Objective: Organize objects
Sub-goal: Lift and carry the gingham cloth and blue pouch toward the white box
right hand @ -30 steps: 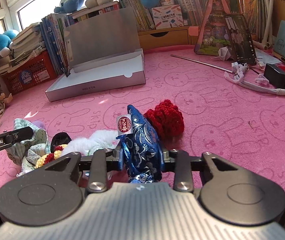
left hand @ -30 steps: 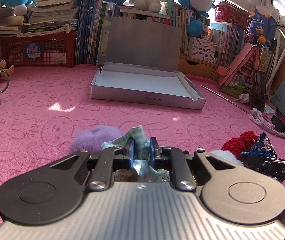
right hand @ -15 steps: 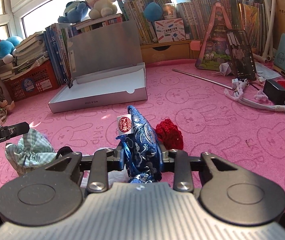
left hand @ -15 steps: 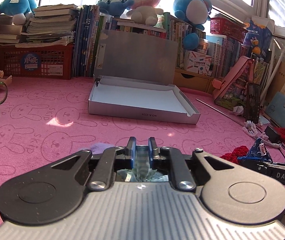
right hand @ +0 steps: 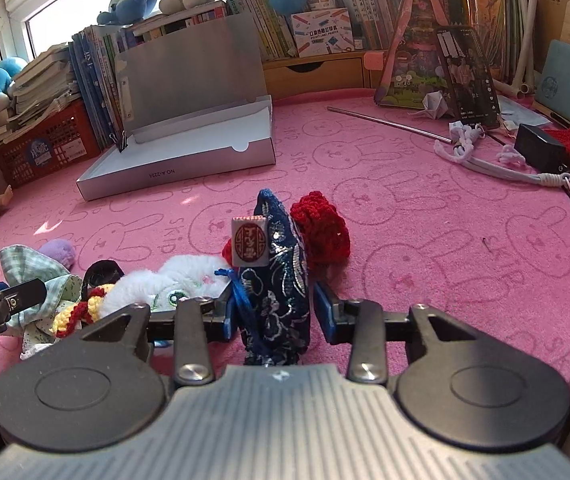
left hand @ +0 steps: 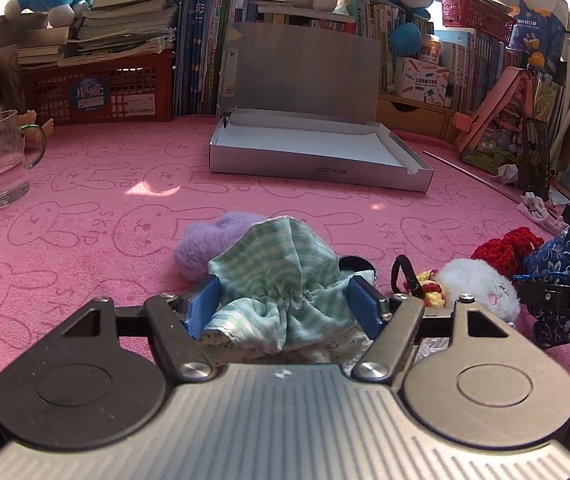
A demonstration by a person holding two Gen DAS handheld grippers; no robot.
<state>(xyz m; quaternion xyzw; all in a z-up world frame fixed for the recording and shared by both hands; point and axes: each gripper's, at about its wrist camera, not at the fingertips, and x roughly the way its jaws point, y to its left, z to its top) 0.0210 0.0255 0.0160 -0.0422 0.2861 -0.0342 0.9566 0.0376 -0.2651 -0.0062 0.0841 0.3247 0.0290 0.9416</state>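
Observation:
A green checked cloth pouch (left hand: 281, 268) lies on the pink rabbit-print tablecloth (left hand: 85, 220), between the blue pads of my left gripper (left hand: 283, 304). Its jaws are opening and stand wide, and the pads do not press the cloth. A dark blue brocade pouch (right hand: 281, 272) with a red-stamped tag stands between the pads of my right gripper (right hand: 277, 314). These jaws are opening too, with a gap showing beside the pouch. An open silver box (left hand: 317, 168) with its lid up sits farther back.
A purple fluffy ball (left hand: 205, 240), a white fluffy toy (left hand: 477, 284), a red crochet piece (right hand: 321, 232) and a black hair tie (left hand: 401, 276) crowd the two pouches. A glass mug (left hand: 1, 160) stands far left. A metal rod (right hand: 389, 124) and a black adapter (right hand: 541, 146) lie right.
Both grippers were shut on their pouches and have now opened. The left gripper came down, and the green pouch now spreads on the cloth between its pads.

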